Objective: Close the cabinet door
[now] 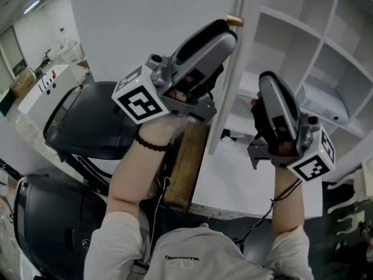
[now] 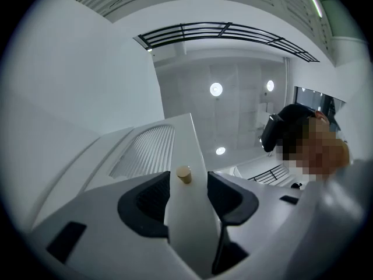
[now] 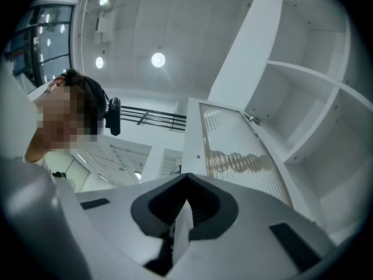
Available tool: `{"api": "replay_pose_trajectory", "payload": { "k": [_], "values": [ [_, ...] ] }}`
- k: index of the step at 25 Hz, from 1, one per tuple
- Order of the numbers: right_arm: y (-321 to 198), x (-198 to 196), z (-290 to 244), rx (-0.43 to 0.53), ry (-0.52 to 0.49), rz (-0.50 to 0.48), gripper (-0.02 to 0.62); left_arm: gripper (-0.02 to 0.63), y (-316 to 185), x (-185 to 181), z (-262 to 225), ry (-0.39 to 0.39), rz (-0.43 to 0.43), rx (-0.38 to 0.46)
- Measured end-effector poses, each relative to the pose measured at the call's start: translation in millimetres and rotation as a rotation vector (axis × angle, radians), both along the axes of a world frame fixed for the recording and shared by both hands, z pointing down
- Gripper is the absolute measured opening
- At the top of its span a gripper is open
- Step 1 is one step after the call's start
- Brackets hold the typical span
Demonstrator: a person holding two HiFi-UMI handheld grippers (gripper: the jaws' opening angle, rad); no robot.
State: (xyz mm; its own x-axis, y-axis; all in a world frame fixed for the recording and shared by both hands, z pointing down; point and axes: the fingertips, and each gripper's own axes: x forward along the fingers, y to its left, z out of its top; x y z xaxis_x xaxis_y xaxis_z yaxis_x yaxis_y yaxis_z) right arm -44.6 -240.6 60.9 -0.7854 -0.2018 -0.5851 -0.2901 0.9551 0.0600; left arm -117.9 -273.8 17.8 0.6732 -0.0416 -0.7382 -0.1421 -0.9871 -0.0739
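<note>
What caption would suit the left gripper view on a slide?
The left gripper holds the cabinet door edge between its fingers, at its brass knob.

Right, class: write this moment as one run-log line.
cabinet door: open | left gripper: pinching door edge by brass knob | right gripper: shut, right of door

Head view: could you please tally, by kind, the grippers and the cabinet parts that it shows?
grippers: 2, the left gripper and the right gripper
cabinet door: 1
door knob: 1
cabinet: 1
Total: 5
</note>
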Motion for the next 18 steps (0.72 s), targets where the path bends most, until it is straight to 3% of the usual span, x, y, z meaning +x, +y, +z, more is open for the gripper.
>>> {"api": "replay_pose_trajectory", "payload": {
  "k": [18],
  "values": [
    [2.4, -3.1, -5.9, 0.014, -0.013, -0.023, 0.011, 0.144, -1.7, 11.6, -11.9, 0.02, 0.086, -0.023]
  ]
}}
